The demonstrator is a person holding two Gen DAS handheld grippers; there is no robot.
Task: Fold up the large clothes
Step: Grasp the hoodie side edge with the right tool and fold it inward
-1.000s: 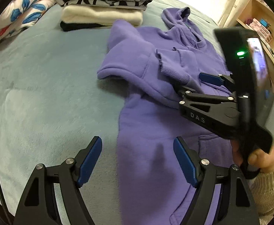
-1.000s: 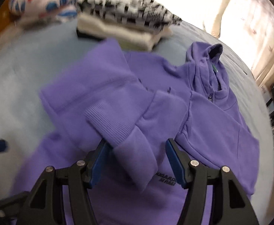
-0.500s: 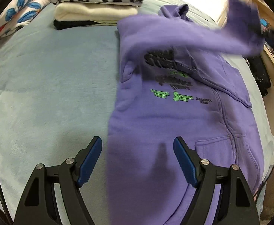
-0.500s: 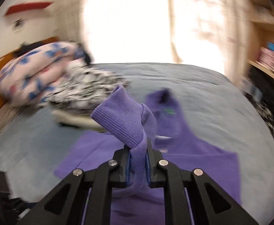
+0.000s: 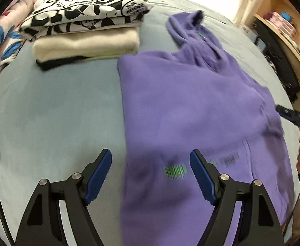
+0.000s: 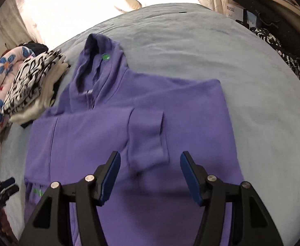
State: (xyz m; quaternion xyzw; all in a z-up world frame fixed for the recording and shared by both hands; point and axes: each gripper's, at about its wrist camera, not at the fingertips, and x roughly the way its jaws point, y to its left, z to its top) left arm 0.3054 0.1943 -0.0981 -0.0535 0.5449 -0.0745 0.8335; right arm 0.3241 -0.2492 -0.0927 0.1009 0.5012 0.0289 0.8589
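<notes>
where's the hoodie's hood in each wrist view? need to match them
Left wrist: hood is top centre-right, just right of the folded clothes stack.
Right wrist: hood is upper left of centre, with the stack at its left.
Shared landmark: the stack, topped by a black-and-white print piece.

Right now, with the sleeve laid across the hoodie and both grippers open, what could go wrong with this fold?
1. The sleeve lies loose, held by neither the open right gripper nor the left gripper; it may slide when the hoodie is folded again.
2. The hood sticks out unfolded and may bunch.
3. The hoodie's corner lies close to the folded stack; a wide fold could nudge it.
</notes>
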